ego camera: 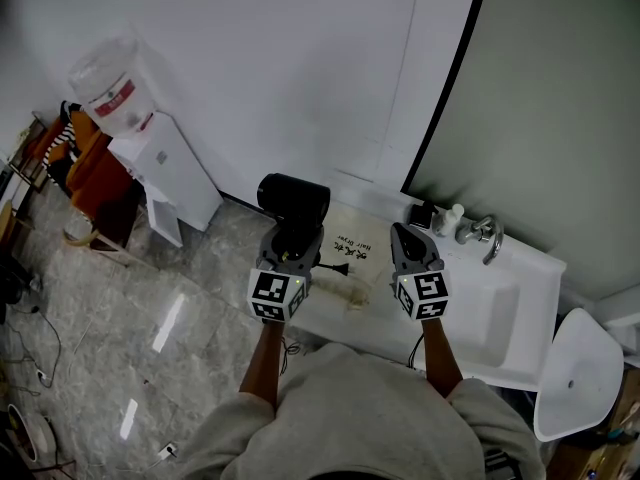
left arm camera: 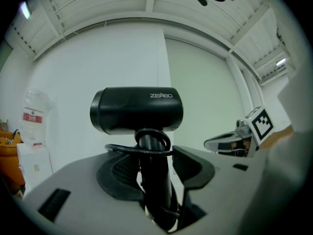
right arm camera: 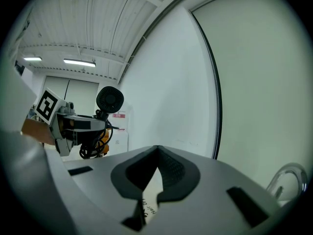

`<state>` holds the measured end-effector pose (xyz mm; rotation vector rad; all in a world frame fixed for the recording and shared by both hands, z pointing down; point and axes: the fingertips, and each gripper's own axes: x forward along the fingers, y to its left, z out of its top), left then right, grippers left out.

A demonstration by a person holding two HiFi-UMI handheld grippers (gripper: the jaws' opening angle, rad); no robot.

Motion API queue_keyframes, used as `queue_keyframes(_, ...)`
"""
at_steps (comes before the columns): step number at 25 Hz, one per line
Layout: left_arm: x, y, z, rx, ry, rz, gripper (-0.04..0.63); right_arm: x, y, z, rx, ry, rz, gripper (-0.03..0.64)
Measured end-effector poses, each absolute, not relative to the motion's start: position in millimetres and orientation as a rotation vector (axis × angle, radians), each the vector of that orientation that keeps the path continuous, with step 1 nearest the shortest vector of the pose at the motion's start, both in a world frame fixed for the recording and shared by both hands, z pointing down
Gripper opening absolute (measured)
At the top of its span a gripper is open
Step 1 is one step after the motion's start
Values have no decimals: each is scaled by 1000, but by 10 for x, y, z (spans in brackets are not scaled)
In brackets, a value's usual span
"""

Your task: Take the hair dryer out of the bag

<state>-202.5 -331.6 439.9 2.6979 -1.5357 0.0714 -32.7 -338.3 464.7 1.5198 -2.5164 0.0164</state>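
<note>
Left gripper jaws partway apart, pinching hair dryer by handle. Handle upright between pads, black barrel on top lying level. Cord looped round handle just above jaws. Right gripper jaws pressed together, nothing between. Dryer out of bag. Bag lies flat on white counter, printed side up, between both grippers in head view. Right gripper over counter, near faucet and sink. Water dispenser on floor, well off to left.
</note>
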Motion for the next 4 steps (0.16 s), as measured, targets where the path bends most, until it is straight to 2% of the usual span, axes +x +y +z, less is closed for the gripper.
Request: queue_keyframes(4,-2045,-3337,4411,2696,-1540,73,202,-358,-3406,4644,1517,-2518,11,-2)
